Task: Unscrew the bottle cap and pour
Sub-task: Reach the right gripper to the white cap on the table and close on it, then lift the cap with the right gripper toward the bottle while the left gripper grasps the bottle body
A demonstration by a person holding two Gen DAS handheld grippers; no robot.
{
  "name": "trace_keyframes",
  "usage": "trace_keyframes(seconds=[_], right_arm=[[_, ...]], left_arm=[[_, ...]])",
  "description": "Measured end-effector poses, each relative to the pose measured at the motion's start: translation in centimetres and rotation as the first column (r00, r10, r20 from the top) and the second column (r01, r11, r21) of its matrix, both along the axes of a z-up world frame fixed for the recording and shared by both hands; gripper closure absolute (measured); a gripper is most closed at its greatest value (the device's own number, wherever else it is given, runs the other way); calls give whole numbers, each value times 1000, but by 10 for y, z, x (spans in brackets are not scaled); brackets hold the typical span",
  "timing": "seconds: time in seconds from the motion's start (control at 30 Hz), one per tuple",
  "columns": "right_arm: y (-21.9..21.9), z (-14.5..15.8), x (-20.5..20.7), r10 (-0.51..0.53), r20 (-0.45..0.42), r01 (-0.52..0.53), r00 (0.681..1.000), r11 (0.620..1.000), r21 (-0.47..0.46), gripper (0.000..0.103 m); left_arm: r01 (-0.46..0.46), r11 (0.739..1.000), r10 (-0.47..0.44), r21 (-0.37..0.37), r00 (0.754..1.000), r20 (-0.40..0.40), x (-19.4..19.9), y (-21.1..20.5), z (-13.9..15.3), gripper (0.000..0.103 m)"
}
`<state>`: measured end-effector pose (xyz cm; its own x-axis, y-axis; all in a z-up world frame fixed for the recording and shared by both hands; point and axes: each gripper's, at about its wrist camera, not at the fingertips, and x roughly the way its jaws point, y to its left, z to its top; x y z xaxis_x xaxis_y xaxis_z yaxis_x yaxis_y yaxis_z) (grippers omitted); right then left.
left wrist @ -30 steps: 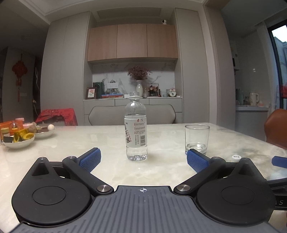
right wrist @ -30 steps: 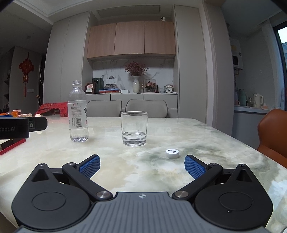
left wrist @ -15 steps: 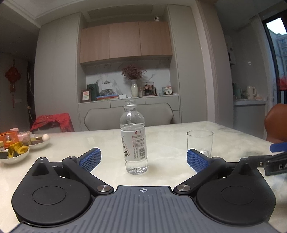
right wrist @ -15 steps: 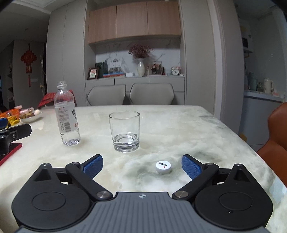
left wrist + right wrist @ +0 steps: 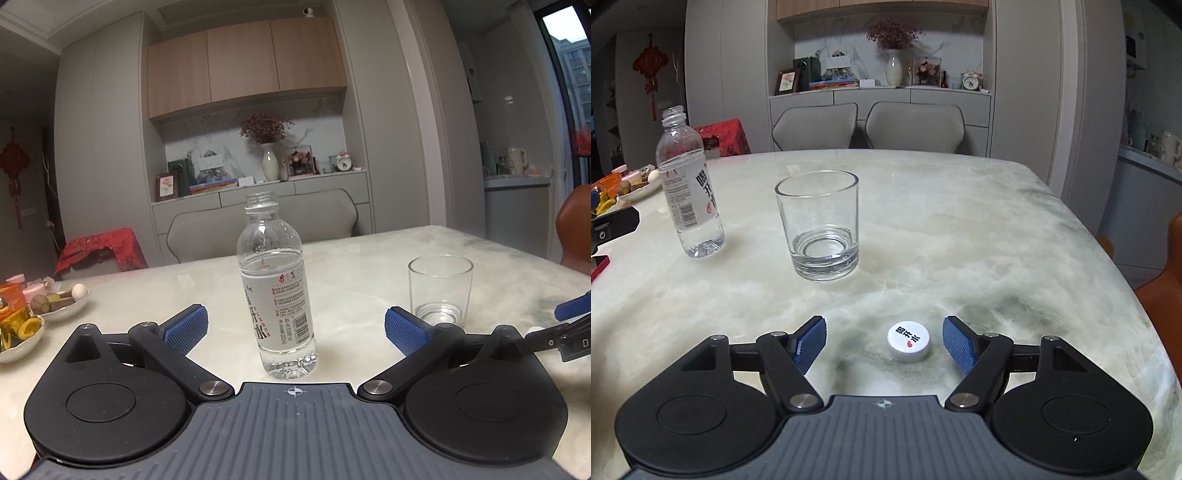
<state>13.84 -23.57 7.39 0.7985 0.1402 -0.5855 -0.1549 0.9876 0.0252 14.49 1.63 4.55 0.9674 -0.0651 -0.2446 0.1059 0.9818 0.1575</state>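
A clear uncapped water bottle point(image 5: 275, 291) stands upright on the marble table point(image 5: 351, 288), between the wide-open blue pads of my left gripper point(image 5: 293, 326), which do not touch it. It also shows in the right wrist view point(image 5: 689, 184). An empty glass tumbler point(image 5: 822, 225) stands to its right, also seen in the left wrist view point(image 5: 439, 290). The white cap point(image 5: 908, 341) lies flat on the table between the open pads of my right gripper point(image 5: 884, 343), untouched.
Bowls of snacks and fruit point(image 5: 33, 314) sit at the table's left. Grey chairs point(image 5: 864, 125) stand behind the table, an orange chair point(image 5: 1167, 295) at the right. The right gripper's tip shows in the left wrist view point(image 5: 569, 325).
My left gripper has moved closer to the bottle, which now stands between its pads. My right gripper has tilted down and advanced so that the cap lies between its pads.
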Motion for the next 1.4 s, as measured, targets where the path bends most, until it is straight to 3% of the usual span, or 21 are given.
trace_keyframes(seconds=[0.17, 0.33, 0.53, 0.7, 1.03, 1.4], right_arm=[[-3, -3, 13, 0, -45, 1, 999, 1000, 18, 33], [-3, -5, 18, 8, -61, -6, 998, 999, 32, 50], [0, -5, 22, 11, -64, -9, 998, 1000, 17, 51], [1, -5, 25, 22, -54, -21, 998, 1000, 16, 71], [4, -2, 27, 45, -48, -42, 998, 998, 56, 71], [28, 37, 32, 133, 70, -136, 989, 990, 35, 71]], left_arm=[[-6, 1000, 6, 3, 1000, -31, 18, 3, -4, 0], [-8, 1000, 8, 3, 999, -49, 30, 4, -7, 0], [-2, 1000, 3, 10, 998, -58, 38, 1, -9, 0], [-4, 1000, 5, 15, 998, -65, 43, 1, -13, 0], [-14, 1000, 14, -2, 997, -80, 59, -1, -13, 0], [-80, 994, 75, -80, 995, -67, 85, 5, -7, 0]])
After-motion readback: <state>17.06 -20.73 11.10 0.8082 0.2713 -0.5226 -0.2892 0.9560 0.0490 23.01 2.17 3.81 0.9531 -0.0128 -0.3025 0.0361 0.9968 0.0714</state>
